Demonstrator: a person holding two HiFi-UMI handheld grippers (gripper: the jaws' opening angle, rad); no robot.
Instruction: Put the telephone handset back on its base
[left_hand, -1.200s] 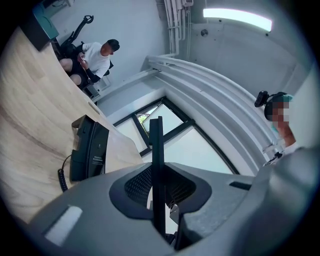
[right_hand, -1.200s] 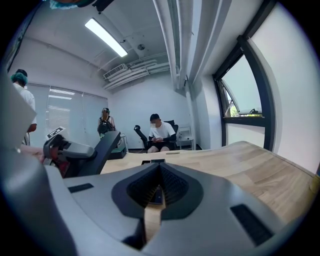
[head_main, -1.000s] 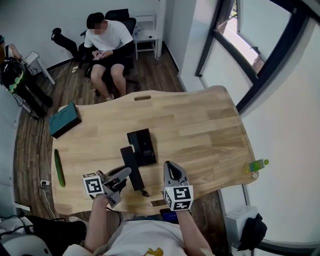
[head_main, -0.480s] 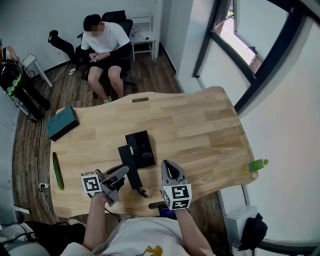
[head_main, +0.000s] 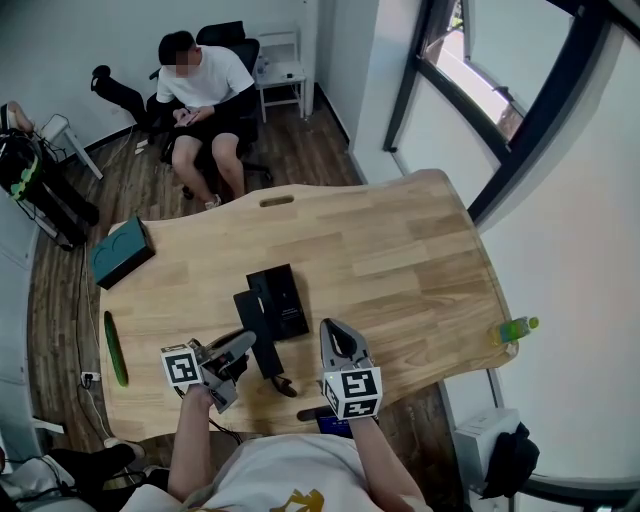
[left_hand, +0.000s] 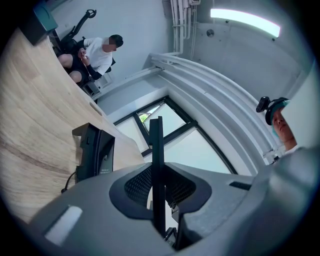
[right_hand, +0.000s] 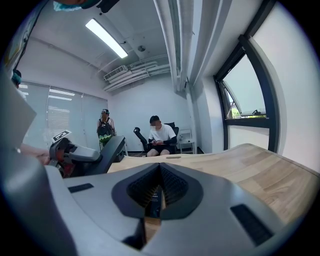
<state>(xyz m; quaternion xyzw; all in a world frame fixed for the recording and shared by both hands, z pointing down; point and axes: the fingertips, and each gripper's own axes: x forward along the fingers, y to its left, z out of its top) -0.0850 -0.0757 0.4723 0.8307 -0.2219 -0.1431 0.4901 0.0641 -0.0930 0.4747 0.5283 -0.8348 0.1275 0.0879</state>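
Observation:
The black telephone base (head_main: 285, 295) lies flat near the middle of the wooden table (head_main: 400, 250). The long black handset (head_main: 258, 335) lies on the table against the base's left side, its cord (head_main: 284, 386) trailing toward the front edge. My left gripper (head_main: 246, 342) is shut and empty, its tips just left of the handset. In the left gripper view the telephone (left_hand: 95, 152) stands left of the closed jaws (left_hand: 157, 125). My right gripper (head_main: 333, 327) is shut and empty, right of the handset. In its view the handset (right_hand: 107, 152) shows at left.
A teal box (head_main: 122, 253) sits at the table's far left corner and a green cucumber (head_main: 114, 348) lies along the left edge. A green bottle (head_main: 513, 330) rests at the right edge. A person (head_main: 200, 85) sits on a chair beyond the table. Windows run along the right.
The head camera has drifted a little, shifting the whole scene. Both grippers and the handset keep their places relative to the base.

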